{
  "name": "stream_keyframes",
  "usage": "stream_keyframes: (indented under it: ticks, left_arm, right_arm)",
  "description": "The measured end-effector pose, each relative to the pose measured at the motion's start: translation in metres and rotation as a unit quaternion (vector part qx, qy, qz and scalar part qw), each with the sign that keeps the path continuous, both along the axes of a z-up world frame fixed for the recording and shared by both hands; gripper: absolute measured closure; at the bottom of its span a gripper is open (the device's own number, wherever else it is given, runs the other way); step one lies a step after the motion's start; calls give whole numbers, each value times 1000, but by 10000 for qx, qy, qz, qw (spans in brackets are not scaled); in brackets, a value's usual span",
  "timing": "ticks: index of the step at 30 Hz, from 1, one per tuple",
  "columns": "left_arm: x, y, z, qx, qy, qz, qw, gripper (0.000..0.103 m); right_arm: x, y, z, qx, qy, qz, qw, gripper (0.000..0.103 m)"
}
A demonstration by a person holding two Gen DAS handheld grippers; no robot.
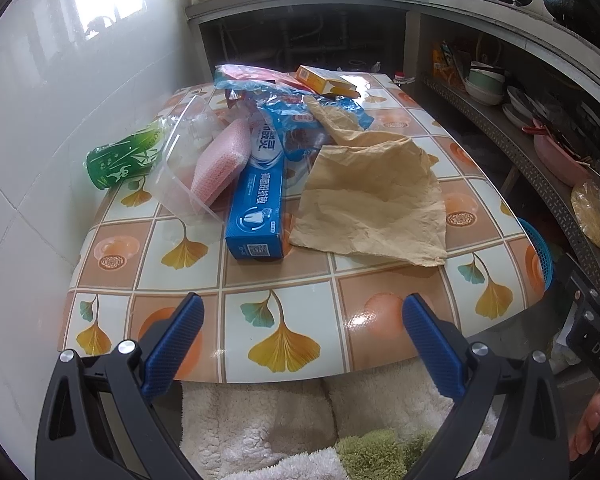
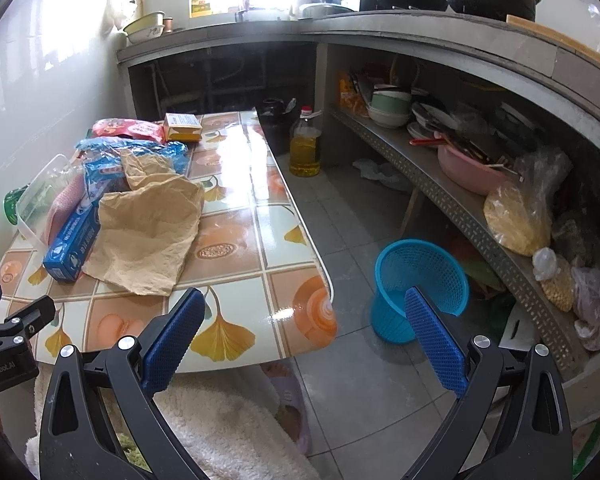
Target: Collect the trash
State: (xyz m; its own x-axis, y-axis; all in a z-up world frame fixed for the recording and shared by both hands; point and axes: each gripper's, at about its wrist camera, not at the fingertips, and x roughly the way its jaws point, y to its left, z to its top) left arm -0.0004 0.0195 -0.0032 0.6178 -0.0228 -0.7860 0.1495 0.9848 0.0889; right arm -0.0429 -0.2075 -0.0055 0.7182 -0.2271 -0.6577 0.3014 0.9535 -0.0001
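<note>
Left claw [image 1: 302,340] and right claw [image 2: 304,334] spread, empty, ginkgo-tiled table [image 1: 300,292] littered, blue basket [image 2: 418,288] on grey floor [image 2: 352,216].

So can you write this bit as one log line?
left gripper open, empty | right gripper open, empty | toothpaste box, brown paper on table | blue basket on floor

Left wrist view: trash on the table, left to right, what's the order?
Green printed plastic cup lying on its side → clear plastic container → pink bubble-wrap pouch → blue toothpaste box → crumpled tan paper bag. Overlapping blue wrappers behind are left out.
</note>
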Motion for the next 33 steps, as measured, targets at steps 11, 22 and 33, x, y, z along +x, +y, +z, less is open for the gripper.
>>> stream_keyframes:
  ticks: [11, 22, 33]
  left_arm:
    - [14, 10, 9, -85, -85, 160, 9998, 6]
    - [42, 17, 7, -77, -63, 40, 9999, 6]
    - [71, 22, 6, -121, -152, -58, 9998, 6]
  right_arm:
    - [17, -2, 10, 308, -49, 498, 9983, 8]
    - [34, 5, 9, 128, -33, 737, 9972, 8]
    - [54, 4, 4, 54, 35, 913, 9958, 8]
